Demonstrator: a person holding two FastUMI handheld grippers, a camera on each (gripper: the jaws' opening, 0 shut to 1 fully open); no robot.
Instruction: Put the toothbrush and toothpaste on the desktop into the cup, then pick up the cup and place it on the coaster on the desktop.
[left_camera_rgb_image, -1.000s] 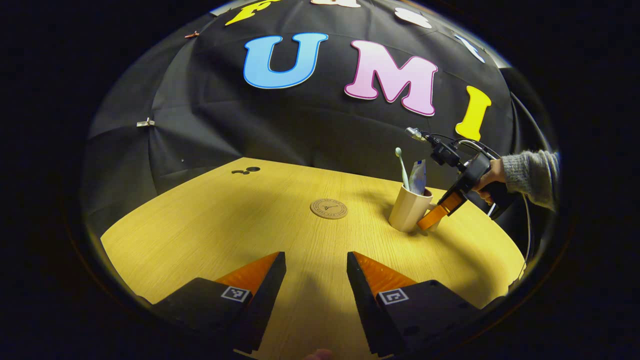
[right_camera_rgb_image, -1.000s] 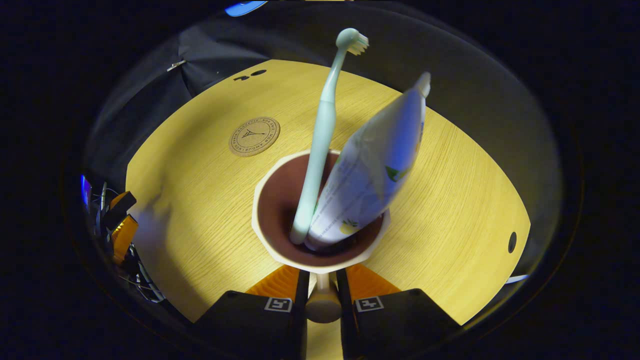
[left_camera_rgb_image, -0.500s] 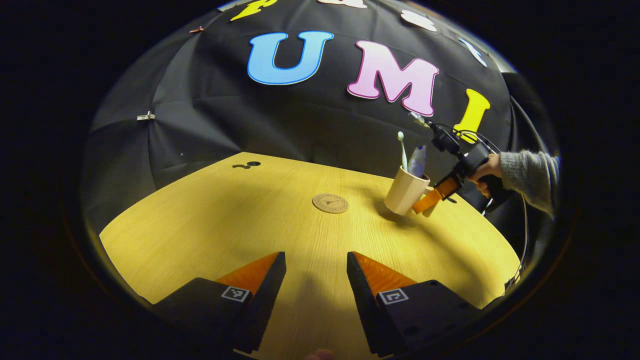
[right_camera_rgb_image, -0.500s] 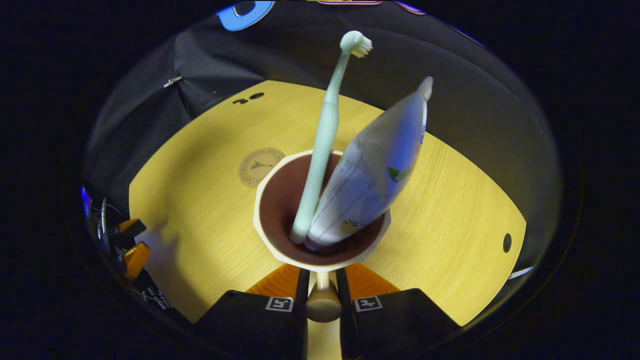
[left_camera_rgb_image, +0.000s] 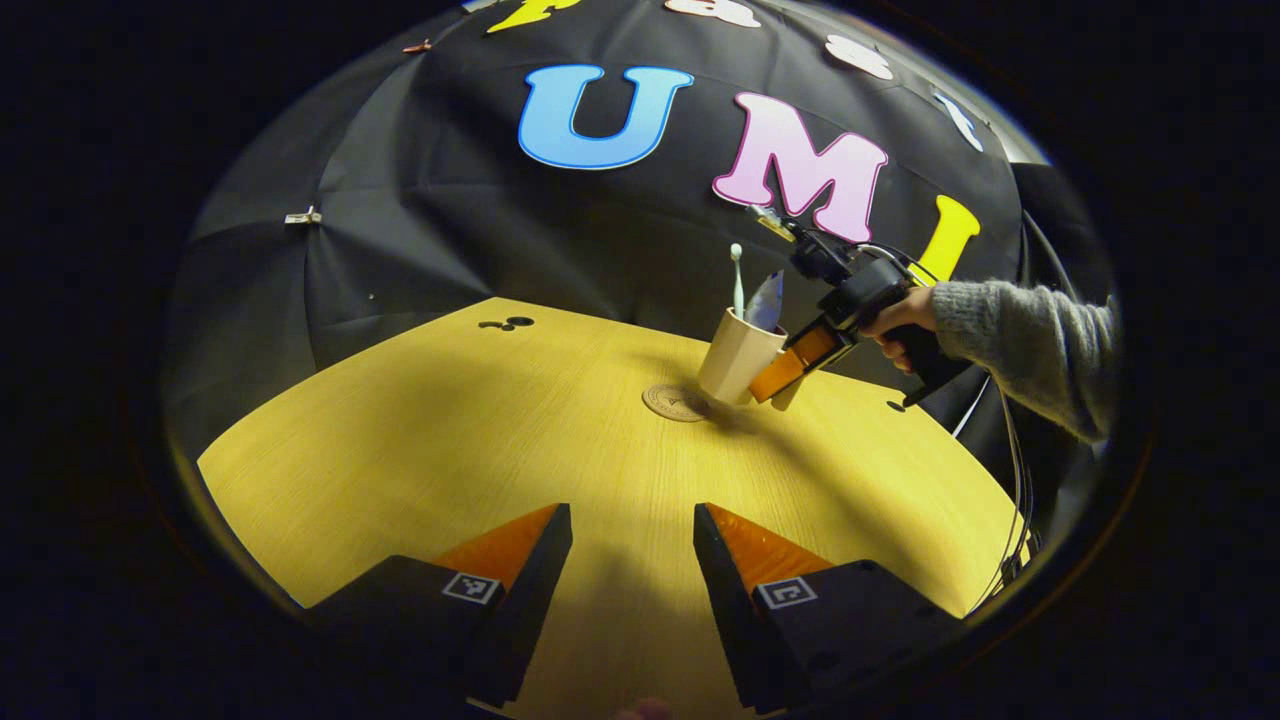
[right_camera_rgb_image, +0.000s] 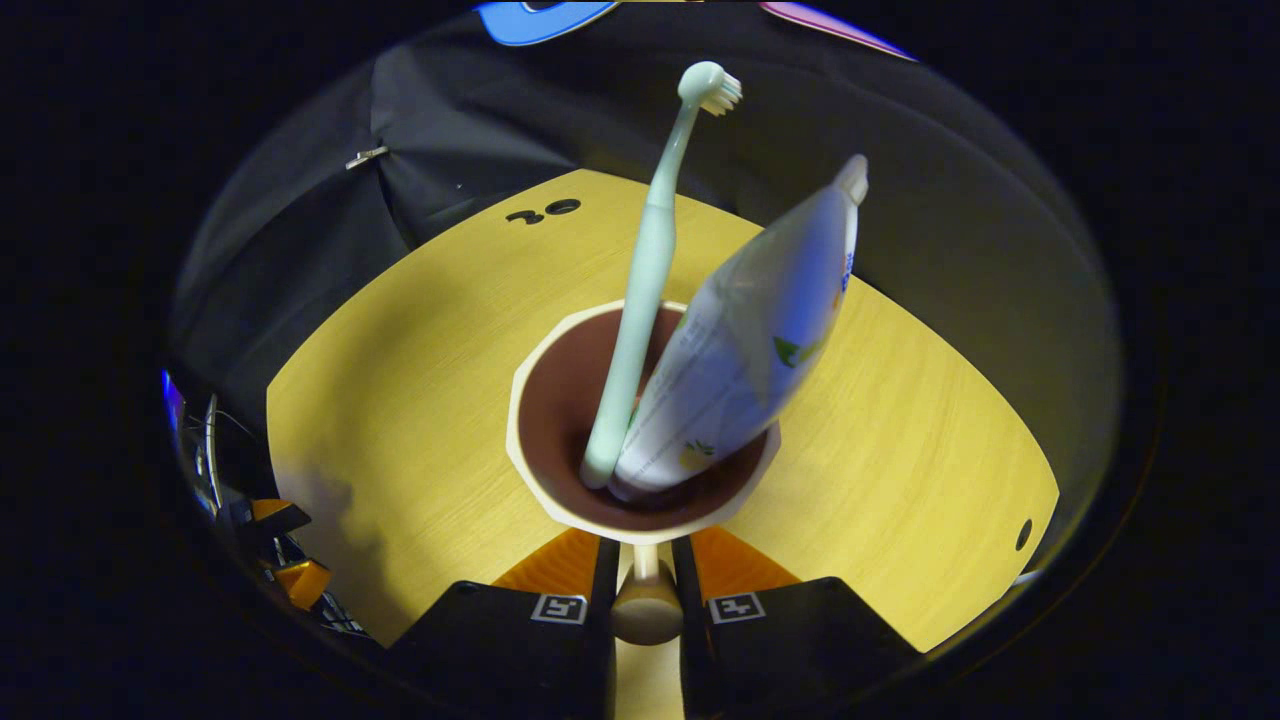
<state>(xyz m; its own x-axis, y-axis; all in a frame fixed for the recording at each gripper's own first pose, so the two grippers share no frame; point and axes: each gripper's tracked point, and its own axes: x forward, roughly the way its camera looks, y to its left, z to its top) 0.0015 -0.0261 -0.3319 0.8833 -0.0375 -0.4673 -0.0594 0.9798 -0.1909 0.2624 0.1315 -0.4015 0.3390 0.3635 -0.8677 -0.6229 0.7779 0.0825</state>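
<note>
A beige cup holds a pale green toothbrush and a white toothpaste tube. The cup hangs tilted just above the right edge of the round cork coaster. A hand in a grey sleeve holds my right gripper at the cup's handle. In the right gripper view, the cup fills the middle, with the toothbrush and toothpaste leaning inside. My right gripper is shut on the cup's handle. My left gripper stands open over the table's near edge.
The yellow wooden table has small dark holes at the far left and one at the right. Cables hang off its right edge. In the right gripper view, my left gripper sits at the table's lower left edge.
The right gripper has lifted the cup off the table and carried it left, from well right of the coaster to just over its right edge. The left gripper has stayed open and nearly still.
</note>
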